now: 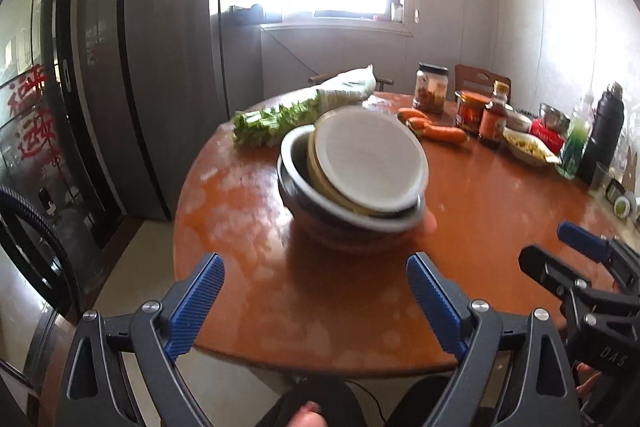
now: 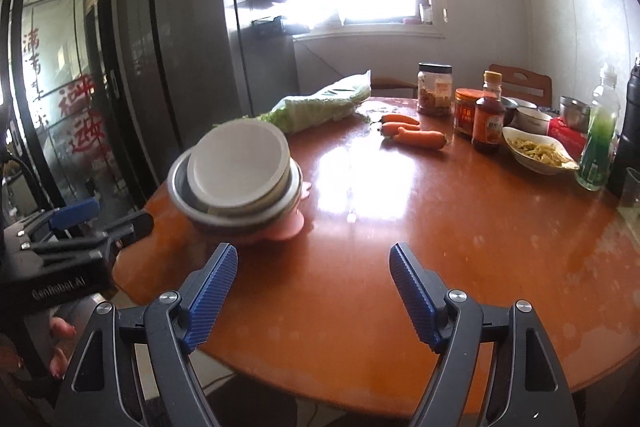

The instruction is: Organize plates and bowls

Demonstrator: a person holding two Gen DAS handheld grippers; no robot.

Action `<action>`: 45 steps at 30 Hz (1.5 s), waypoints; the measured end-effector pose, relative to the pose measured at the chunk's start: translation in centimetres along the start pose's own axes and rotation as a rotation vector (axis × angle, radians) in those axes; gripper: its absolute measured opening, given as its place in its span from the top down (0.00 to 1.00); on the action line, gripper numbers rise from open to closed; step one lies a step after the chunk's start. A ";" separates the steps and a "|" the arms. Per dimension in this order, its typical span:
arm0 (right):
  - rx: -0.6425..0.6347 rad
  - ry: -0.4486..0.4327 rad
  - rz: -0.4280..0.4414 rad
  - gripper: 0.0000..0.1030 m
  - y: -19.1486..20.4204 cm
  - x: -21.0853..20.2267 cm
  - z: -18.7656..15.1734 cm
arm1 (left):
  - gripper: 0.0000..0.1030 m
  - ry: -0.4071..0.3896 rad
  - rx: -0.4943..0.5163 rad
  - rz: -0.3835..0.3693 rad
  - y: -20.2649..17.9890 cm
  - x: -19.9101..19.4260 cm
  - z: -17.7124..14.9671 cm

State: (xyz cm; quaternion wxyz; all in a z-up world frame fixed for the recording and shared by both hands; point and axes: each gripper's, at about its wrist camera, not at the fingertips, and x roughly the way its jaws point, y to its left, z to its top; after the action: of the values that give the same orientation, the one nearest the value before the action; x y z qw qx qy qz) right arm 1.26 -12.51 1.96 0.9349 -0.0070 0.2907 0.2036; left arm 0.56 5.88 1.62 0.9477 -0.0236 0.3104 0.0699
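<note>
Just ahead of fingers (image 1: pixel 436 311): bowl stack (image 1: pixel 352 167)

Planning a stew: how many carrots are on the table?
3, clustered near the table's far side: back carrot, middle carrot, front carrot nearest the sauce bottle. More could hide behind them.

table (image 2: pixel 400 227) glossy orange-brown; top bowl (image 2: pixel 240 163) white inside, grey bowl (image 2: pixel 180 183) under it, pink plate (image 2: pixel 288 227) at bottom; carrots (image 2: pixel 416 137) orange, cabbage (image 2: pixel 320 107) pale green; gripper pads (image 2: pixel 212 291) ribbed blue, arms dark grey
</note>
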 end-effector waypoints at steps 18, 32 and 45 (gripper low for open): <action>0.001 0.046 -0.009 0.23 0.3 -0.3 -1.8 | 0.10 0.064 -0.009 0.000 -1.0 0.4 -2.5; 0.011 0.058 -0.015 0.23 -0.1 -0.2 -2.0 | 0.10 0.077 0.000 0.002 -1.5 0.9 -2.7; 0.046 0.058 -0.032 0.23 -0.8 -0.2 -2.1 | 0.10 0.100 0.000 -0.002 -1.5 1.5 -3.0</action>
State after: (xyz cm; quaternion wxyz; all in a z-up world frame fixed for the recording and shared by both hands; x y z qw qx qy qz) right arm 0.31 -13.58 0.25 0.9292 0.0039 0.3220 0.1815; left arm 0.21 4.28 -1.62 0.9311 -0.0273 0.3575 0.0676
